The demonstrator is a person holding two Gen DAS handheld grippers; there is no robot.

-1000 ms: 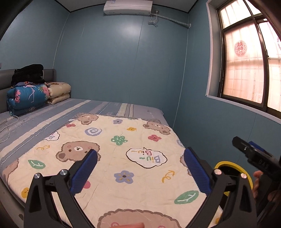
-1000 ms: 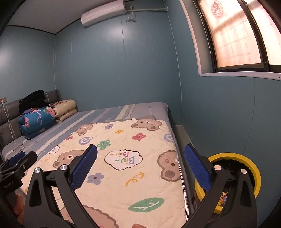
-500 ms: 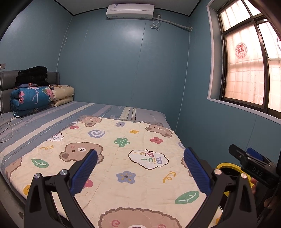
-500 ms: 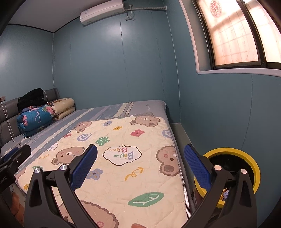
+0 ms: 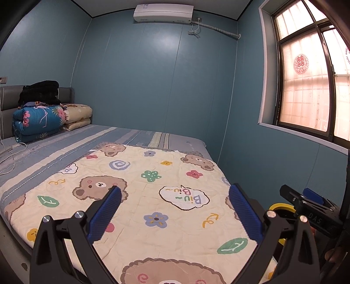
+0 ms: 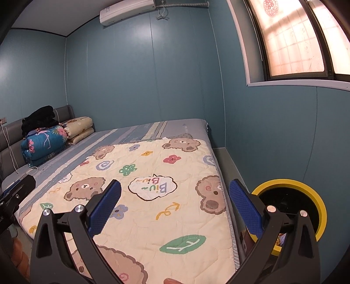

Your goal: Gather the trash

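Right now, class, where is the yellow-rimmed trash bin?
The yellow-rimmed trash bin stands on the floor between the bed and the blue wall under the window, low on the right in the right wrist view, just behind the right gripper.

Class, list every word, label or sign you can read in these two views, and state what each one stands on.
"Biu Biu~", upside down, in the white cloud patch on the bear quilt.
"DAS", on the black body of the right claw, seen from the left wrist.
A red paper-cut sign, apparently the double-happiness character, on the window.
Marks on the air conditioner: too small to read.
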